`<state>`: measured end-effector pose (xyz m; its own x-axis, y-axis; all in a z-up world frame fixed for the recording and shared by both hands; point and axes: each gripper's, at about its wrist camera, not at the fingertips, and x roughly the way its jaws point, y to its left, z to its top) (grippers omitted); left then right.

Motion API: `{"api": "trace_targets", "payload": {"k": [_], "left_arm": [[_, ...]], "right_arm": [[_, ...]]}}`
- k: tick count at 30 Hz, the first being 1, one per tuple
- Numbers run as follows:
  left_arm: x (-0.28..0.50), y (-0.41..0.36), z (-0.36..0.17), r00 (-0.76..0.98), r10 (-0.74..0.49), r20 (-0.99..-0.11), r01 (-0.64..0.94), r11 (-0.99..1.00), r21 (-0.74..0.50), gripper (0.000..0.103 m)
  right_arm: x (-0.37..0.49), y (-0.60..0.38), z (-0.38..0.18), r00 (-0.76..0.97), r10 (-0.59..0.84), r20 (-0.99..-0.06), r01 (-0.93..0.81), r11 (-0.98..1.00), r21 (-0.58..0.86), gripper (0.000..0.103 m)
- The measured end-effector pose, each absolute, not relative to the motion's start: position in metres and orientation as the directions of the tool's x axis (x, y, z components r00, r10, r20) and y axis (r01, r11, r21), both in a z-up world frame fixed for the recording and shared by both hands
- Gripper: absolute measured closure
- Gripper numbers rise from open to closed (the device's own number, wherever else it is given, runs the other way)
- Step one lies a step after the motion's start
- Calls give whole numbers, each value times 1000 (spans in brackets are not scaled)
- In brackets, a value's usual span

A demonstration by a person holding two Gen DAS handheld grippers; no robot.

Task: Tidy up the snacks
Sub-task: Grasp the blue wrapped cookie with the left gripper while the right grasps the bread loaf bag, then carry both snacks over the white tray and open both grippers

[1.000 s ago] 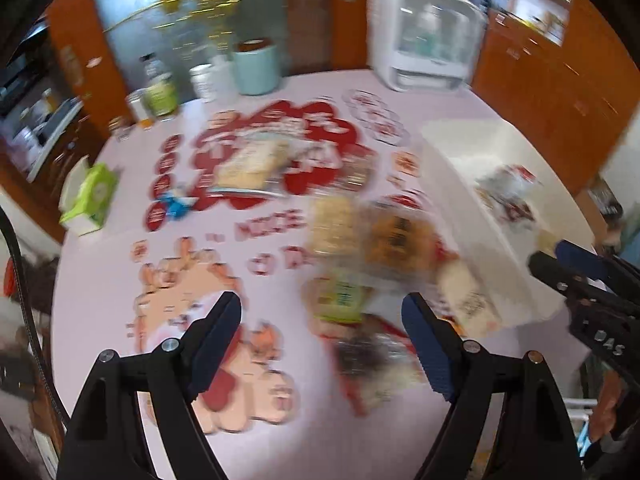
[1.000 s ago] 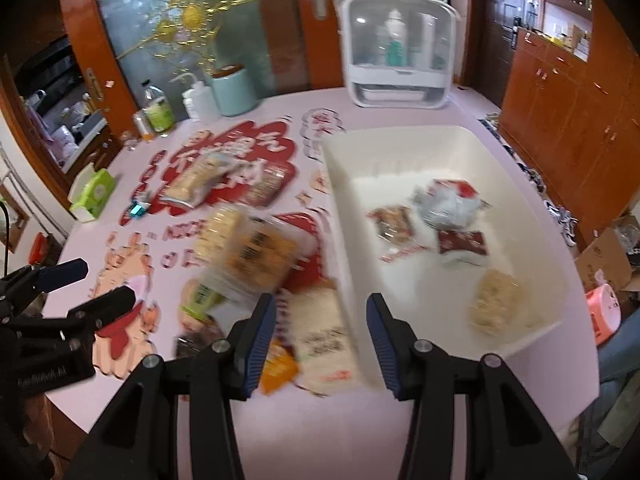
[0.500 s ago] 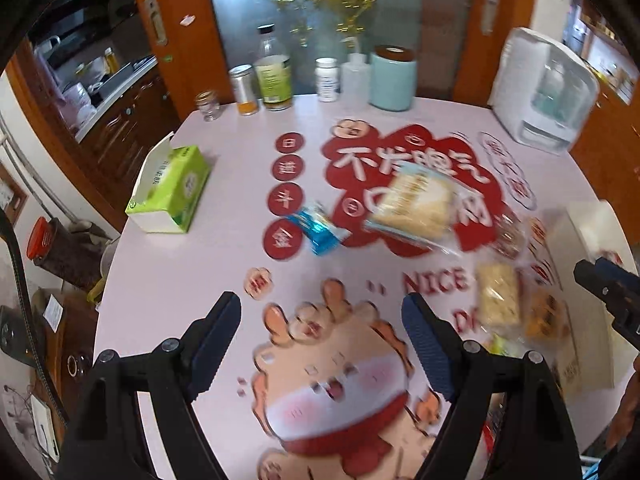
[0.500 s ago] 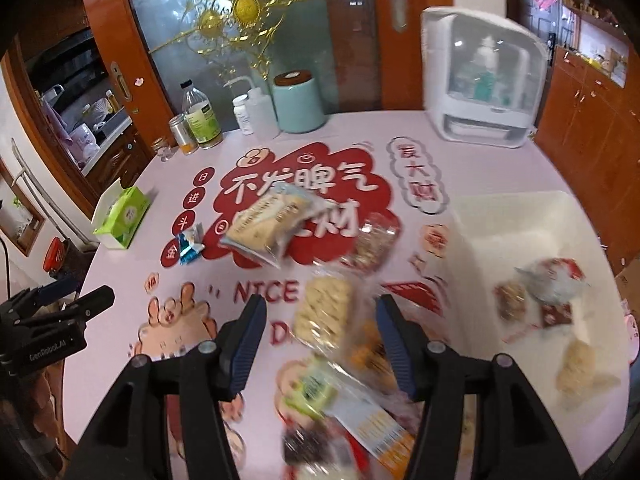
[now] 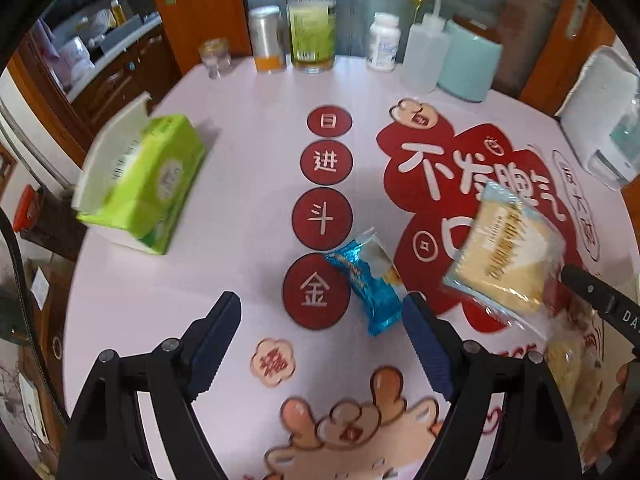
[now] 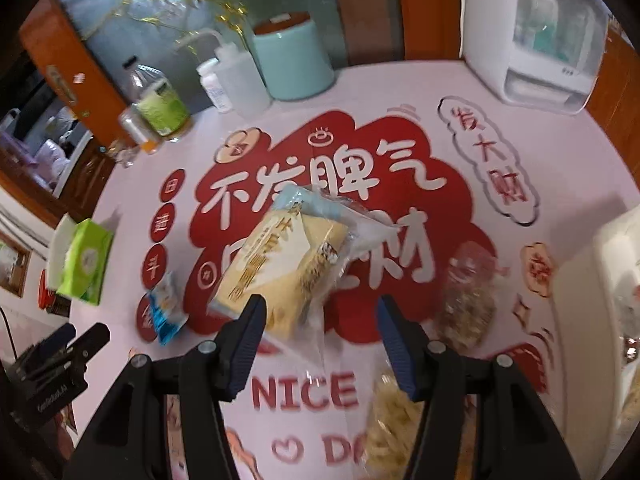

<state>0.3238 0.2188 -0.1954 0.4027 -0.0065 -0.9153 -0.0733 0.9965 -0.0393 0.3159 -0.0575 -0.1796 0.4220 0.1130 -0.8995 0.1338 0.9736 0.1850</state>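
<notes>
**Over the pink table, both grippers open above loose snacks**

Over the pink table with its red printed characters, the left gripper hangs with its jaws spread wide and nothing between them. Just ahead of its right finger lies a small blue snack packet, tilted, its near end close beside that finger but not within the jaws. Further to the right sits a larger clear bag of yellow biscuits, resting on the red cloud print.

From the right wrist view, the right gripper has its jaws parted as well, having just been opening, and it grips nothing. That bag of yellow biscuits lies straight ahead of it, the bag's near corner reaching down beside the left finger, slightly overlapping it in view; I cannot tell whether they touch. The blue packet lies to the left of the bag. A blurred bag of pale snacks lies to the right, near a white bin. A green tissue box stands well apart at the table's left edge.
</notes>
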Motion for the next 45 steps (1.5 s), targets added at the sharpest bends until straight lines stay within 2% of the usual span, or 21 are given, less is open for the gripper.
{"api": "trace_targets", "payload": {"k": [10,14,17,19,20,21,22,24,33,45], "left_arm": [[362,212,-246,321,-46,-946,-162,981,-103,21],[368,202,-261,292,-51,-955,-161,982,-102,23],[369,193,-265,286,-35,-958,-148,986,-80,33],[368,186,-264,298,-1,-955,-128,991,-41,42],[369,183,-263,304,5,-953,-120,992,-33,50],[367,180,-261,315,1,-949,-106,994,-34,62],[367,179,-259,321,-1,-947,-97,995,-35,69],[364,176,-258,327,-14,-945,-91,995,-46,72],[333,169,-236,376,-33,-926,-41,998,-52,75],[256,148,-178,440,-73,-895,49,997,-57,75]], "right_arm": [[357,-51,-228,370,156,-916,167,959,230,45],[360,-46,-235,363,181,-914,164,953,254,38],[360,-43,-238,372,192,-908,159,951,266,36],[359,-42,-240,370,208,-906,157,947,281,38],[359,-42,-240,369,210,-905,156,946,284,39],[359,-42,-240,369,211,-905,149,948,282,43],[358,-40,-238,375,205,-904,134,953,271,45],[356,-36,-235,382,193,-904,111,961,252,53],[329,-27,-212,429,195,-882,16,975,224,73],[255,-40,-183,437,205,-876,-52,978,203,77]]}}
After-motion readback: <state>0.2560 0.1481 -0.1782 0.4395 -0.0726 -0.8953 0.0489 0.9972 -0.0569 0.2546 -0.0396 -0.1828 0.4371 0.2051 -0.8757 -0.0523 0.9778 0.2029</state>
